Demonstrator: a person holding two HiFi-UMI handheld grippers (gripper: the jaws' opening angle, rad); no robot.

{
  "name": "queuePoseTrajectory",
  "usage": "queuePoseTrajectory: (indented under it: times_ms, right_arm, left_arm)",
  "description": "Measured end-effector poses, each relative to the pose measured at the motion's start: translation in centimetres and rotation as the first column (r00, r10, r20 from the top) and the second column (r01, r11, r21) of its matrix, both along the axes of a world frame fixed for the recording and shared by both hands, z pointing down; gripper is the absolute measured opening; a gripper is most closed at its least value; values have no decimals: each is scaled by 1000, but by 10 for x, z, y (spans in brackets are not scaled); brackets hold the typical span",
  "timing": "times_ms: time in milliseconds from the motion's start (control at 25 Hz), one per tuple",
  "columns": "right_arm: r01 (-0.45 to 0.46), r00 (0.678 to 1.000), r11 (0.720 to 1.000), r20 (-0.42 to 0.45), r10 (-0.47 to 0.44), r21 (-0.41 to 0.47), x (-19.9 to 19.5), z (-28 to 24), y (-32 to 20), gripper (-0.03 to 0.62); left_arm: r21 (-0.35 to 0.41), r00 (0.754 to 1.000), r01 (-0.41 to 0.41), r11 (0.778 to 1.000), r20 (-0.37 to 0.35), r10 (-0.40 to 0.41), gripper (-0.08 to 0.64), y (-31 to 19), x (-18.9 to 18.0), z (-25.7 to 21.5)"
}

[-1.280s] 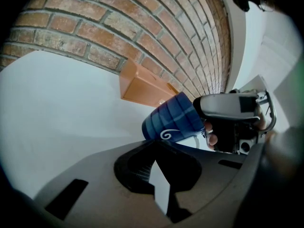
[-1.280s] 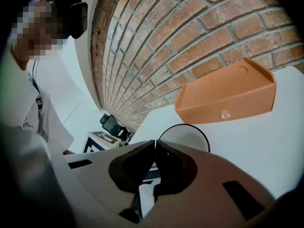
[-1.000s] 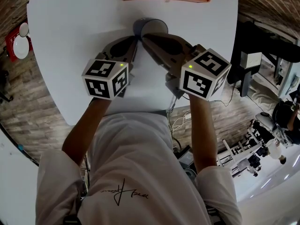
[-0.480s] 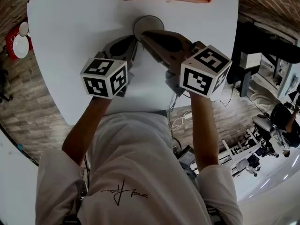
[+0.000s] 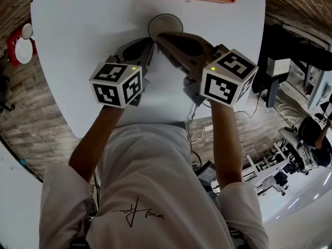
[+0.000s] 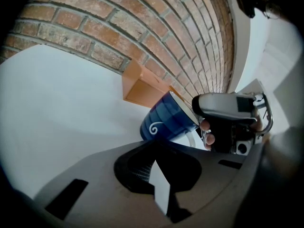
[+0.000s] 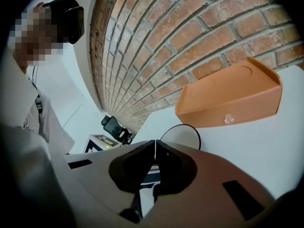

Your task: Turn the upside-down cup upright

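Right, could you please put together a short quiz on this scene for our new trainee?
1. True or false: the right gripper has its jaws closed on the wall of the cup.
2. What lies on the table beyond the cup? A) an orange tray B) a green bowl C) a metal pan
3. Fill in: in the left gripper view, the cup's blue side bears a white ____.
Key: 1 true; 2 A; 3 swirl.
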State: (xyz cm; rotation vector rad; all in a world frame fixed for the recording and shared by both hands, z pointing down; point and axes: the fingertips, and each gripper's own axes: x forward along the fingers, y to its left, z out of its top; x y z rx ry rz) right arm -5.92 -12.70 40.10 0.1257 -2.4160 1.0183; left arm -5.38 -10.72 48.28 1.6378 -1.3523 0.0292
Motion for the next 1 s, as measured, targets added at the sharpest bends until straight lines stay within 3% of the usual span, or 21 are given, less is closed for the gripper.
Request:
queuePoseTrajectory:
  times_ms: [440,1000]
  right_arm:
    - [-55,998,998,-3,55,34,6,-1,-1,21]
    - [-34,999,993,-7,35,116,19,-20,16,21]
  left_arm:
    - [6,1000,4,1000,17,-4,9,5,-5,-9]
    - [62,999,-17,998,29,16,9,14,-2,-40]
